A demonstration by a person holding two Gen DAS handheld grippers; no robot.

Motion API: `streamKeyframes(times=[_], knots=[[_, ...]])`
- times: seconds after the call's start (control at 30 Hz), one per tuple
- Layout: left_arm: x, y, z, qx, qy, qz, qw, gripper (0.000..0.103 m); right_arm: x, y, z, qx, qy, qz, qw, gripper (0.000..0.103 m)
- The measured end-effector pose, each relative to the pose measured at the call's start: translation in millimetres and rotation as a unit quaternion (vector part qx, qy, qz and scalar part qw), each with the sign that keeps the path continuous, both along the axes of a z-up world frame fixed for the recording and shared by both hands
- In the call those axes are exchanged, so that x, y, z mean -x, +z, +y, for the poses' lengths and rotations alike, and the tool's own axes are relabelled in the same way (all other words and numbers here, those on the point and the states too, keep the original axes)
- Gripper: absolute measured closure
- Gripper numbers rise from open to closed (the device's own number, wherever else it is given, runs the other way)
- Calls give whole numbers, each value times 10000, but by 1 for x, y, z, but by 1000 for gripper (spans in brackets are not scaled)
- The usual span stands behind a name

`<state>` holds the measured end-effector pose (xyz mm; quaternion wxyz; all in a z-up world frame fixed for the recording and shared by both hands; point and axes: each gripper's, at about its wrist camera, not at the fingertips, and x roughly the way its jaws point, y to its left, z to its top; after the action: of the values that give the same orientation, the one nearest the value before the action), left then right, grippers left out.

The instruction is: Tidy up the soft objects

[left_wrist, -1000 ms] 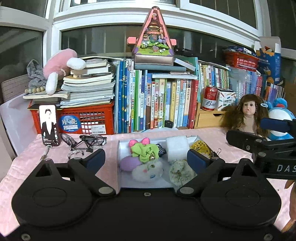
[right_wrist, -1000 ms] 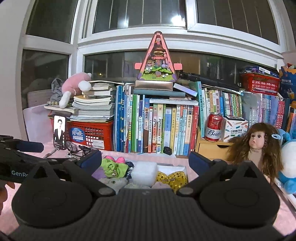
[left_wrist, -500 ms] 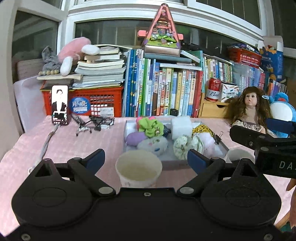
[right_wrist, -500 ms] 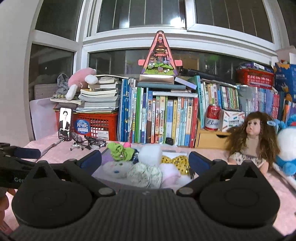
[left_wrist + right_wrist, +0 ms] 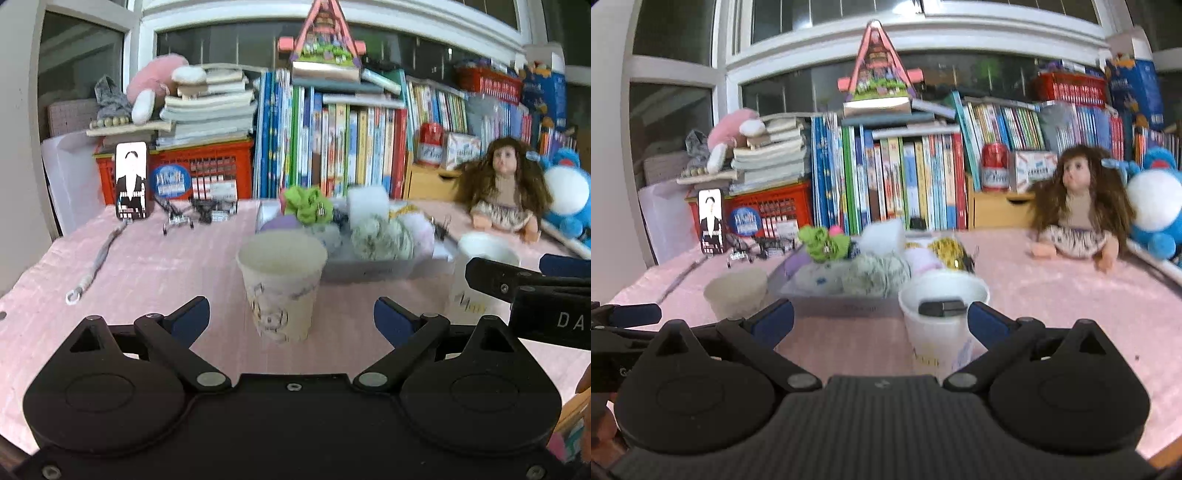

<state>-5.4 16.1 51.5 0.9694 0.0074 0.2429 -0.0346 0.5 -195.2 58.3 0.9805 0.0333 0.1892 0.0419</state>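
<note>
Pink cloth (image 5: pixel 155 266) covers the table, w/ a wall of books (image 5: pixel 332 136) and a red crate (image 5: pixel 207 166) at the back under dark windows. Tray (image 5: pixel 369 271) sits mid-table, piled w/ soft bits: green scrunchie (image 5: pixel 306 201), white foam block (image 5: pixel 367 201), speckled grey-green ball (image 5: pixel 380 236), purple lump (image 5: pixel 282 223), pale fluffy piece (image 5: pixel 415 227). From the right cam a yellow bow (image 5: pixel 947 251) shows at the tray's right end.

Two paper cups stand just in front of the tray. Left cup (image 5: pixel 282 288) is near the tray's left end, empty as far as the left cam shows. Right cup (image 5: pixel 942 321) is near the tray's right end, w/ a small dark obj (image 5: pixel 942 307) at its mouth; can't tell what it is.

Left gripper (image 5: pixel 291 317): fingers spread wide, nothing between them, left cup centred just ahead. Right gripper (image 5: pixel 881 319): also spread wide and empty, right cup close by its right finger (image 5: pixel 988 325), not gripped.

Doll (image 5: pixel 1075 206) sits on the cloth to the right, blue plush (image 5: pixel 1156 206) beside it. Phone (image 5: pixel 132 181) leans upright far left.
</note>
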Motion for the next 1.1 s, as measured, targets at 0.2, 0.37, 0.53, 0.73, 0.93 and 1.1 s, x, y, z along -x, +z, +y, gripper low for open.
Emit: streamKeyframes(times=[0.2,0.37,0.53,0.73,0.93,1.1], knots=[[-5,-20,0,31,128,260,9996,8,1,-20,-4,-39,-112,275,9996,0],[-12,-34,2,6,263,479,9985,8,-1,-32,-8,37,-283,423,9987,0],[-16,-45,0,-104,311,568,9978,8,-4,-47,-10,169,-397,597,9973,0],[-22,-55,-3,-161,277,675,9972,8,-8,-60,-12,228,-462,792,9955,0],[-28,-66,-2,-108,306,896,9954,7,-13,-70,-12,317,-453,941,9940,0],[-31,-70,-2,-134,269,850,9959,3,-18,-79,-11,429,-397,1111,9921,0]])
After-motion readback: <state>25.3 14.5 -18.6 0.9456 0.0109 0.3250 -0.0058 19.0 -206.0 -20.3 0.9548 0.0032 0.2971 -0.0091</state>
